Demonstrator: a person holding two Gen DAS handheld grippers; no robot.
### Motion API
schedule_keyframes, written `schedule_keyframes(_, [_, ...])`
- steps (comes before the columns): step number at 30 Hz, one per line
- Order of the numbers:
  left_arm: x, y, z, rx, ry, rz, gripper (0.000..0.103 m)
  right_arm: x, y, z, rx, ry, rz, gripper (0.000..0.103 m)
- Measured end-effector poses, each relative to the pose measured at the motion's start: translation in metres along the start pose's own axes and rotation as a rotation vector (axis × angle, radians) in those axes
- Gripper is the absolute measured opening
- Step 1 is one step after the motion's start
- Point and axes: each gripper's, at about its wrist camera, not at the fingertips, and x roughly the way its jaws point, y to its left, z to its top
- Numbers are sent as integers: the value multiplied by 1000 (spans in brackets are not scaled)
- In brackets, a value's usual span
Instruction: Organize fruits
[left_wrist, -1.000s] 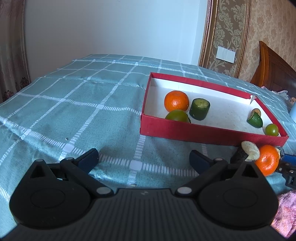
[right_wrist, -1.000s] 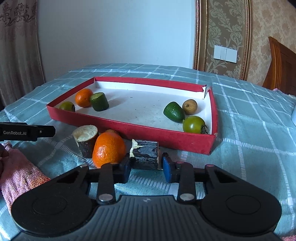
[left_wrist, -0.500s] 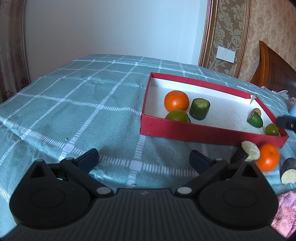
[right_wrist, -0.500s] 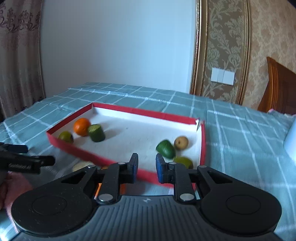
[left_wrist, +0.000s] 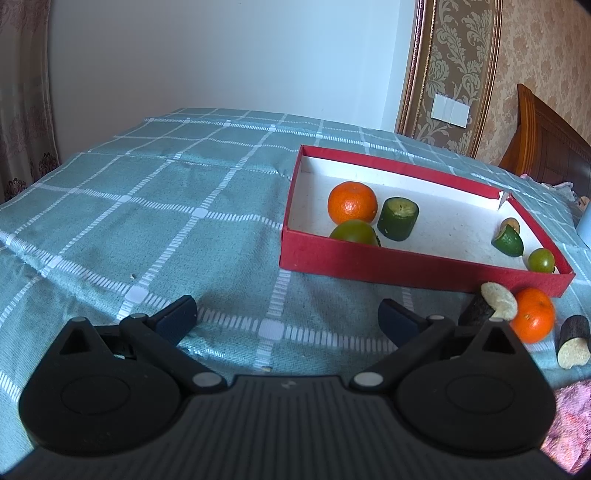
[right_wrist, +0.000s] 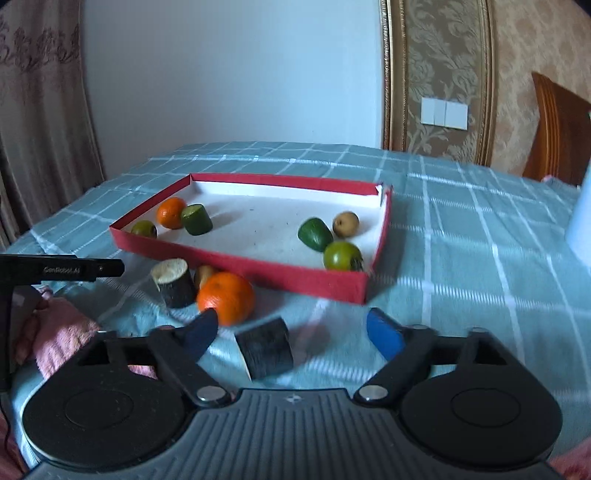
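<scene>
A red tray (right_wrist: 325, 285) with a white floor holds an orange (right_wrist: 170, 217), a green cut piece (right_wrist: 197, 219), several green fruits and a brown one (right_wrist: 345, 223). In front of it on the cloth lie an orange (right_wrist: 226, 297), a dark cut piece standing up (right_wrist: 173, 282) and a dark cut piece on its side (right_wrist: 265, 348). My right gripper (right_wrist: 291, 334) is open, its fingers either side of the lying dark piece, not touching it. My left gripper (left_wrist: 288, 317) is open and empty over bare cloth, left of the tray (left_wrist: 406, 266).
A teal checked cloth (left_wrist: 147, 229) covers the table. A pink towel (right_wrist: 59, 332) lies at the front left beside the left gripper's body (right_wrist: 59, 267). A white object (right_wrist: 581, 221) stands at the right edge. A wooden chair (right_wrist: 557, 129) stands behind.
My right gripper, shut a moment ago and lifted, has opened wide. The dark piece now lies on the cloth, shifted to the right of the orange. The left gripper has not moved.
</scene>
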Motion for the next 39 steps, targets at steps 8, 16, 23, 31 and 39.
schedule_keyframes(8, [1,0,0,3,1,2,103,17,7,-7,-94,27,47,87])
schedule_keyframes(16, [1,0,0,7,3,5,103,28,14,-10,-125,51,44,33])
schedule_keyframes(23, [1,0,0,6,3,4,103,18,12,-7,-61,9,49,30])
schedule_keyframes(31, [1,0,0,3,1,2,103,24,20,41,-51,-101,19,30])
schedule_keyframes(39, [1,0,0,4,2,2,103,101,37,85,-41,-45,-42,30])
